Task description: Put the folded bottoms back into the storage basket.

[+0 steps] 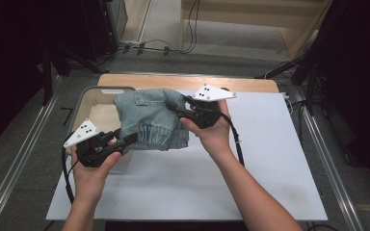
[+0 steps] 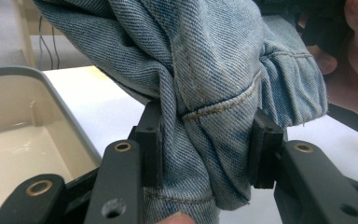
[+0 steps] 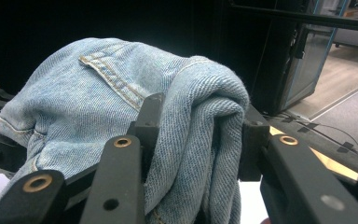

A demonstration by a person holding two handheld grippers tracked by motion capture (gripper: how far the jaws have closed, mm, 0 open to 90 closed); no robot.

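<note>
One pair of folded jeans (image 1: 150, 119) hangs in the air between the two claws, above the left part of the counter (image 1: 270, 159) and partly over the rim of the bin (image 1: 89, 91). The denim is faded blue, bundled into a thick wad with a pocket seam and a ribbed cuff showing.

The left claw (image 1: 125, 139) is clamped on the lower left of the bundle; in the left gripper view its pads (image 2: 151, 140) press a bunched fold with an orange-stitched seam from both sides. The right claw (image 1: 176, 108) is clamped on the upper right; in the right gripper view several rolled layers are squeezed between its pads (image 3: 151, 121). Both jaws stand fairly wide because the cloth between them is thick.

By the look of it, the jeans will handle as soft, floppy and moderately heavy for cloth: not fragile, not slippery, but apt to unfold and sag wherever they are unsupported. Gripping through several layers at once, as both claws do here, seems the safest hold; a single layer would likely let the rest drop loose. Seams and hems give the firmest bite.

Count: one pair of jeans, two claws, one beige bin, one white sheet (image 1: 183, 183) covering the wooden counter.
</note>
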